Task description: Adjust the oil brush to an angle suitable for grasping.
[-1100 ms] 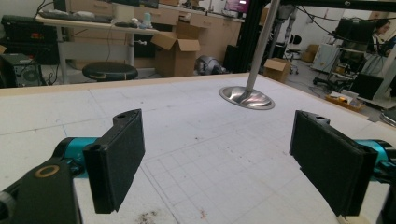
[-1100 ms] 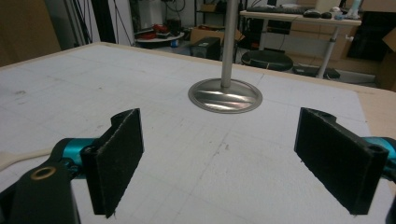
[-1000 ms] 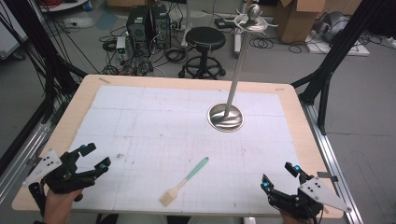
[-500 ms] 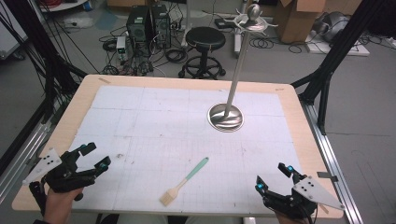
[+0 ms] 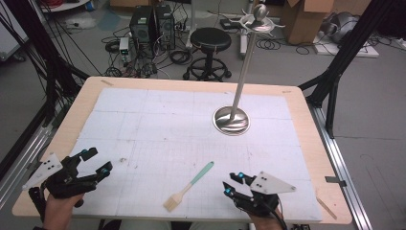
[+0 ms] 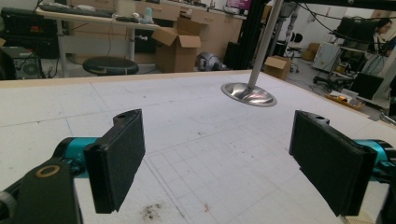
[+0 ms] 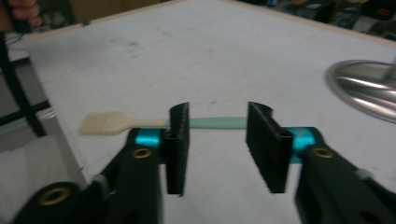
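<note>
A pastry brush (image 5: 189, 185) with a green handle and pale bristles lies flat on the white gridded mat near the front edge. My right gripper (image 5: 233, 184) sits just right of its handle end and is apart from it. In the right gripper view the brush (image 7: 219, 122) lies crosswise beyond my right gripper (image 7: 218, 114). Its jaws have just been closing and stand partly open with nothing between them. My left gripper (image 5: 98, 160) rests at the front left, wide open and empty, as the left gripper view (image 6: 217, 126) also shows.
A tall metal stand with a round shiny base (image 5: 231, 120) stands on the mat at the back right, its base also seen ahead of the left jaws (image 6: 248, 94). The wooden table edge (image 5: 316, 143) borders the mat. A stool and boxes stand on the floor beyond.
My right gripper has slid left toward the brush handle, and its jaws have narrowed. The left gripper and the brush have stayed where they were.
</note>
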`<state>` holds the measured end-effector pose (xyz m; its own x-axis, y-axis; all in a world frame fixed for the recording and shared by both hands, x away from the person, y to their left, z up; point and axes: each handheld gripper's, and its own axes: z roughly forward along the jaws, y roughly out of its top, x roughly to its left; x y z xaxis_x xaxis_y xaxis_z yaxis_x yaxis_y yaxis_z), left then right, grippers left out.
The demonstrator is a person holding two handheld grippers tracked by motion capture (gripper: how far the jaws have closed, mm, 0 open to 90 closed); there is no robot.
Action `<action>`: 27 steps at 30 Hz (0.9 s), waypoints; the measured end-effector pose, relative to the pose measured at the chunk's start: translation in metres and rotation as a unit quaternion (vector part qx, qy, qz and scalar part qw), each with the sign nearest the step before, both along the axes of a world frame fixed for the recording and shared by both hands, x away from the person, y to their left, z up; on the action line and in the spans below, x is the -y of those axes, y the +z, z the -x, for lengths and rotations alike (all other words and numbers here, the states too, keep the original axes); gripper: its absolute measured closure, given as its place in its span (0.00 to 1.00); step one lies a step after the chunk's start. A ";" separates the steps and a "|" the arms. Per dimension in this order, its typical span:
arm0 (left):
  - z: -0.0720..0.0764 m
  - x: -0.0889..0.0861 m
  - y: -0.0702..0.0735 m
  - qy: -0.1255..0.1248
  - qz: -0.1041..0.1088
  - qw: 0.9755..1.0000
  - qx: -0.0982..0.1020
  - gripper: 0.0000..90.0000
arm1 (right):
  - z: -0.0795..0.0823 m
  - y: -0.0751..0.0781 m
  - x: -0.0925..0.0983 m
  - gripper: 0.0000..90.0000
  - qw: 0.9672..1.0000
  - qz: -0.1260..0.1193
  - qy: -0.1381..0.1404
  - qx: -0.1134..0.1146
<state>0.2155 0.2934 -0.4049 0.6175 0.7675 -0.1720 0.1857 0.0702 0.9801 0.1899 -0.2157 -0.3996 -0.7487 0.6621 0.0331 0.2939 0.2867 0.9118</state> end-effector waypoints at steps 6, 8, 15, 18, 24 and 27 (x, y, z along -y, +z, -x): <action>0.000 -0.002 0.000 0.002 0.001 1.000 0.000 0.21 | -0.009 -0.011 -0.031 0.99 0.998 0.027 0.046 -0.025; 0.000 -0.003 0.000 0.003 0.002 1.000 -0.001 0.21 | -0.014 -0.016 -0.044 1.00 0.997 0.039 0.052 -0.039; 0.000 -0.005 0.000 0.004 0.004 1.000 -0.002 0.21 | -0.029 -0.034 -0.084 1.00 0.990 0.088 0.080 -0.075; 0.000 -0.006 0.000 0.006 0.006 1.000 -0.002 0.21 | -0.031 -0.038 -0.092 1.00 0.988 0.095 0.085 -0.082; 0.000 -0.008 0.000 0.009 0.009 1.000 -0.002 0.21 | -0.038 -0.044 -0.117 1.00 0.984 0.118 0.100 -0.091; 0.000 -0.009 0.001 0.011 0.011 1.000 -0.002 0.21 | -0.045 -0.043 -0.126 1.00 0.983 0.121 0.100 -0.092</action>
<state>0.2158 0.3027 -0.4042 0.6002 0.7767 -0.1911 0.1873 0.0958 0.9776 0.2347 -0.0897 -0.4430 -0.8606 0.5077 0.0405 0.3640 0.5575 0.7461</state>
